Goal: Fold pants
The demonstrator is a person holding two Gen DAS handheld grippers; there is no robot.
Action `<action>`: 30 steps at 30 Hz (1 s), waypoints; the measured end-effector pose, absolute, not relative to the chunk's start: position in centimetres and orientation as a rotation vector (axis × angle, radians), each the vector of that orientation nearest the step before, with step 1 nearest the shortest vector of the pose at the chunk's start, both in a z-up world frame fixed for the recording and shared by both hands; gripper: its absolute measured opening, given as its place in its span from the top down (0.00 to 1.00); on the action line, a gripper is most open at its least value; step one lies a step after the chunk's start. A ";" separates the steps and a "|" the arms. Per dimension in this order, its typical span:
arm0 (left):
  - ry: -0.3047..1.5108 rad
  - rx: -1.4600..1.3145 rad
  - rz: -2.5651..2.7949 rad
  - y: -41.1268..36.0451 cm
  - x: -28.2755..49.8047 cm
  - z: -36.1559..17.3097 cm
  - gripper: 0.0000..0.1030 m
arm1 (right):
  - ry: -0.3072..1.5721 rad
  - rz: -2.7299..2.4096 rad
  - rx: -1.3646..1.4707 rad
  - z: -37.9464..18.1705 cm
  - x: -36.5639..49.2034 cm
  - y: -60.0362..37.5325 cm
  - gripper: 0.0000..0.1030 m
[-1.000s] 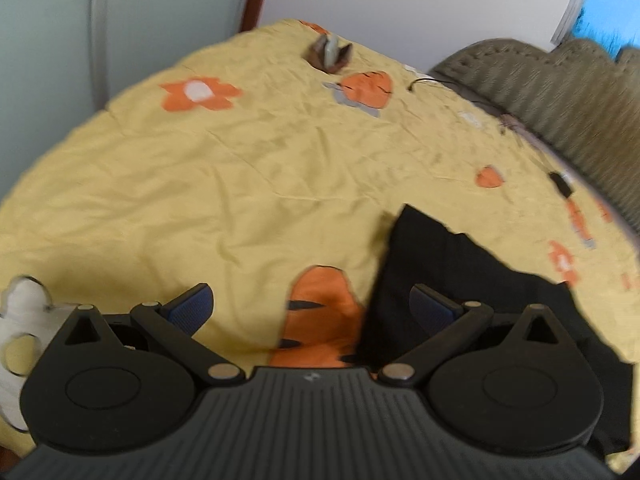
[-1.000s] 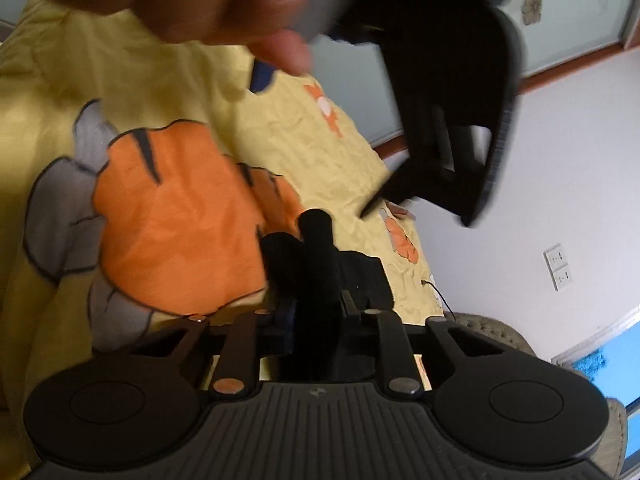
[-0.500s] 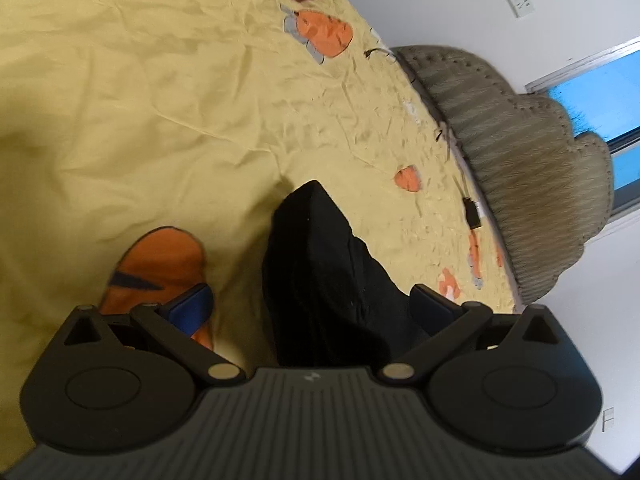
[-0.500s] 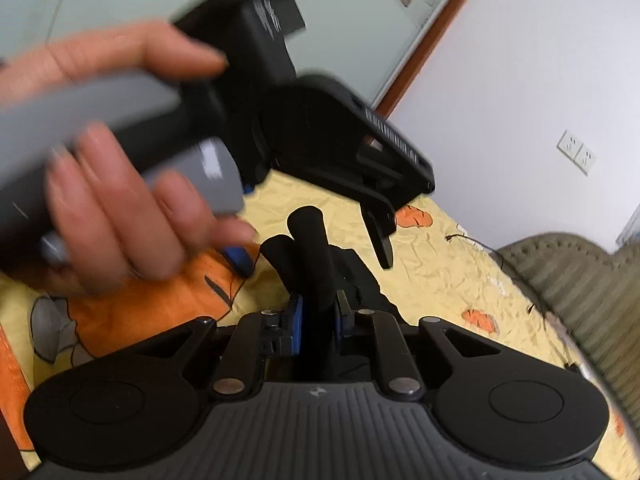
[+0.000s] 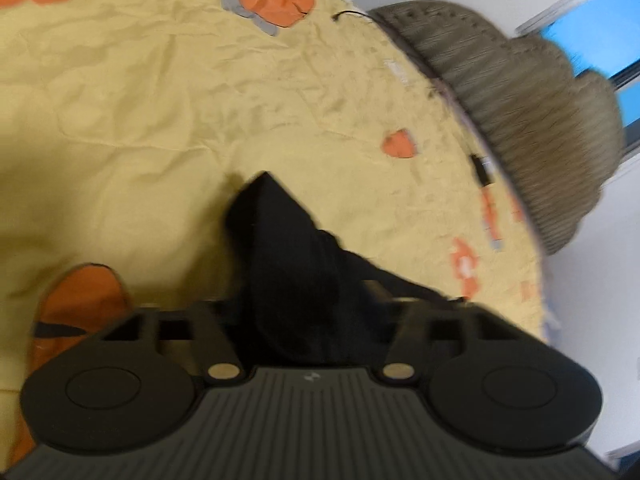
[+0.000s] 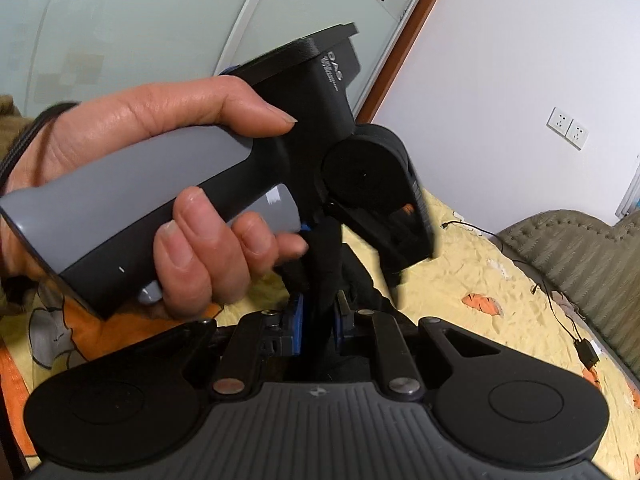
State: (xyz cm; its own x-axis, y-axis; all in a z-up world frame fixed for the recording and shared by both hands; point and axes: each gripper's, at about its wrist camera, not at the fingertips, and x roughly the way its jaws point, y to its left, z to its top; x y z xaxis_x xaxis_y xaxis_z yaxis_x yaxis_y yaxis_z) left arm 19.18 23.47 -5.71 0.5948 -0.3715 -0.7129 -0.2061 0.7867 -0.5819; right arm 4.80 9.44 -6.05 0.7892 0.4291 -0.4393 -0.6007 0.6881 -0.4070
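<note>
The black pants (image 5: 288, 248) lie bunched on the yellow sheet (image 5: 160, 100), one folded edge raised. My left gripper (image 5: 306, 300) sits over that edge; its jaws are closing, with the cloth gathered between them and hiding the pads. In the right wrist view, my right gripper (image 6: 318, 316) is shut on a strip of the pants (image 6: 324, 256), blue pads on either side. Just above it, a hand (image 6: 160, 184) grips the left gripper's grey handle (image 6: 120, 200), and the strip of cloth runs up to that gripper.
A tufted grey-brown headboard (image 5: 520, 100) borders the bed on the right. A small black charger (image 6: 586, 350) and its cable lie on the sheet near it. Wall sockets (image 6: 568, 128) and a glass-panelled door (image 6: 120, 20) stand behind.
The left gripper moved over the pants' raised edge and its wide jaws came together on the cloth. The right gripper rolled upright and rose, still holding the pants.
</note>
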 end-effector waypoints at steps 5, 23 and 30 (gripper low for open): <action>0.932 -0.666 -0.101 23.9 18.5 -5.7 0.81 | 0.362 0.587 -0.579 -6.9 4.0 8.7 0.86; 0.854 -0.632 -0.090 22.2 17.0 -2.0 0.83 | 0.409 0.347 -0.667 -10.6 1.6 4.1 0.35; 0.809 -0.623 -0.112 21.6 16.0 0.2 0.83 | 0.454 0.447 -0.598 -9.0 0.2 1.5 0.35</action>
